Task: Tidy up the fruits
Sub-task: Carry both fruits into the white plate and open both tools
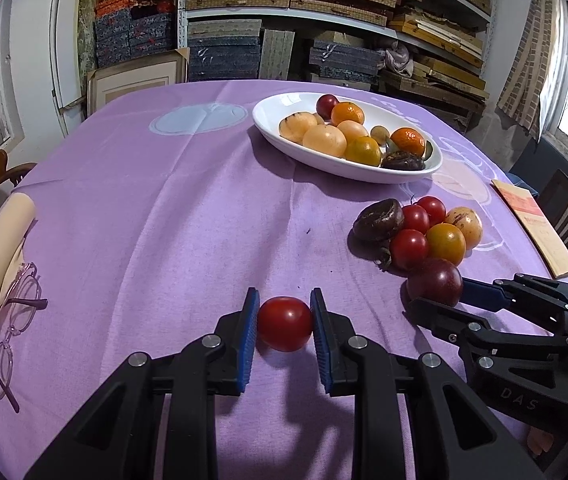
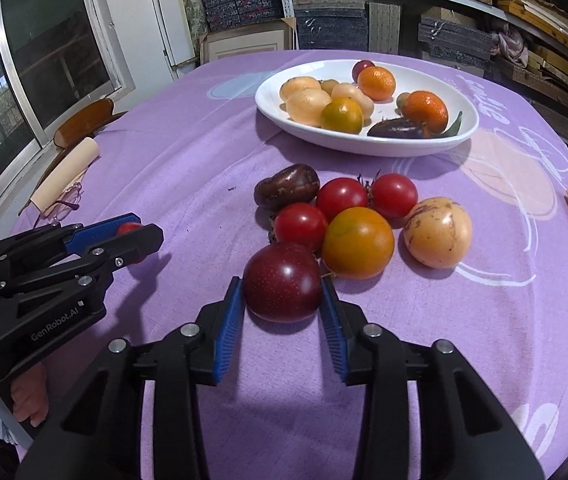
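On the purple tablecloth (image 1: pixel 164 208), my left gripper (image 1: pixel 284 322) squeezes a small red round tomato (image 1: pixel 285 323). My right gripper (image 2: pixel 282 300) hugs a dark red round plum (image 2: pixel 282 282), near the white oval dish (image 2: pixel 367 142).

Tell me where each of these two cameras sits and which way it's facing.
Left wrist: rides the left claw, looking down across the purple tablecloth toward the white dish; its fingers clamp a red tomato.
Right wrist: rides the right claw, same direction; its pads meet a dark plum. A hand shows lower left.
Shared: each sees the other claw, the dish, the loose fruit pile.
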